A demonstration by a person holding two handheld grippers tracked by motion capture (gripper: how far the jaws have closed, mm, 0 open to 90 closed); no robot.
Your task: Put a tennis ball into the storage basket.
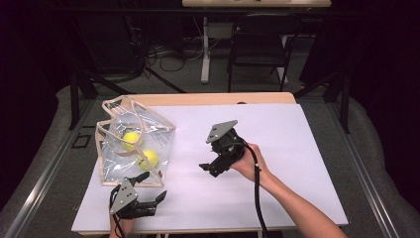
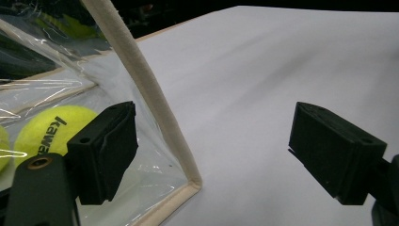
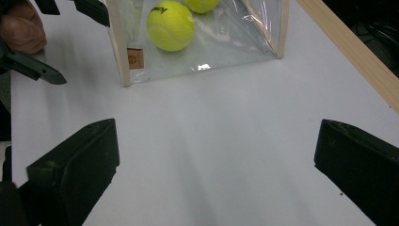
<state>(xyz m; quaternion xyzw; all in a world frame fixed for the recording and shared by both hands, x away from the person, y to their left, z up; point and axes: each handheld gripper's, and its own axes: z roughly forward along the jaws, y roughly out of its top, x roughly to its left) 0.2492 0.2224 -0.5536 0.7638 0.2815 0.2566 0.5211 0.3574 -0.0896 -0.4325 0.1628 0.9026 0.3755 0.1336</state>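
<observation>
Clear bag (image 1: 133, 144) holding 2 tennis balls (image 1: 131, 140), left tongs (image 1: 151, 187) agape beside its corner, perhaps touching; right tongs (image 1: 212, 168) agape, apart

High view looks down from above the near edge; both gripper views sit low and close — sharing the clear bag (image 1: 133, 144) at 10 o'clock.
</observation>
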